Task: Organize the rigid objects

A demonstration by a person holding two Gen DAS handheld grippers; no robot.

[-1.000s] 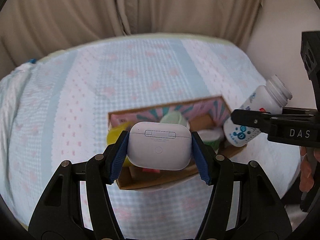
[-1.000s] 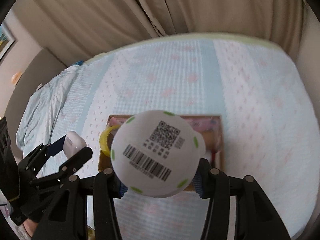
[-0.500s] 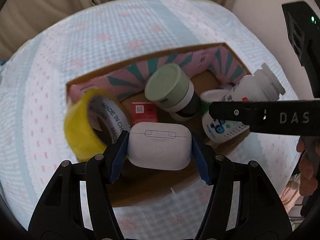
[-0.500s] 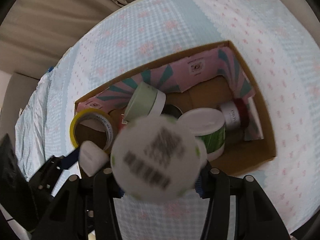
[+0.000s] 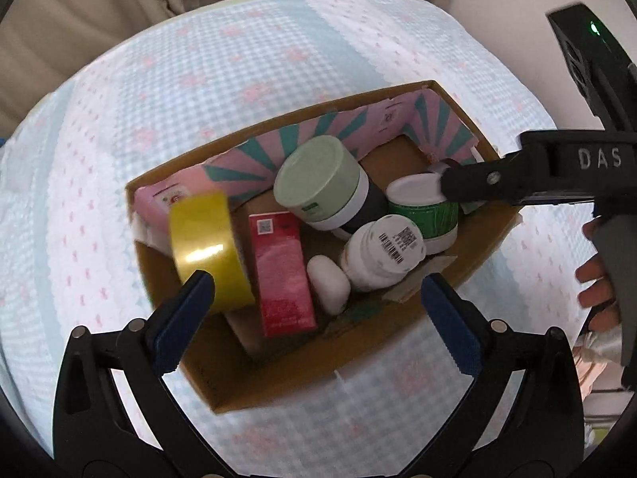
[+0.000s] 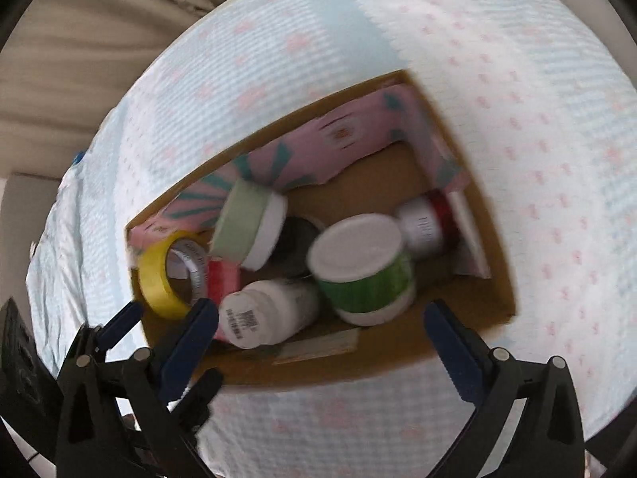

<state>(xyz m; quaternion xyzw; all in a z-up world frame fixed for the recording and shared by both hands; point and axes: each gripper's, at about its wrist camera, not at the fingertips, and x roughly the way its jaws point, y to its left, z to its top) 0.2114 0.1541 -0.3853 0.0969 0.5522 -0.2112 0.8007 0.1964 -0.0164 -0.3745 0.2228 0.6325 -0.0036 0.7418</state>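
Between the blue-padded fingers [image 5: 187, 310] of the left gripper [image 5: 318, 310] is only air; they are spread wide and hold nothing, hanging over the near edge of the brown cardboard box [image 5: 278, 370]. The right gripper [image 6: 318, 326] is spread wide too, with nothing between its own fingers [image 6: 450, 342], above the same box. Just past the left gripper, a small white earbud case [image 5: 328, 285] lies on the box floor. It sits between a flat red box [image 5: 280, 275] and a white plastic bottle with a barcode on its bottom [image 5: 378, 255], touching the bottle. A roll of yellow tape [image 5: 209, 249] stands on its edge beside the red box. Further in are a tub with a pale green lid [image 5: 320, 183], leaning over, and a green tub with a white lid [image 5: 422, 211]. Pink and teal paper [image 5: 318, 135] lines the far wall. All of this rests on a bed cover with blue checks and pink dots [image 5: 199, 79].
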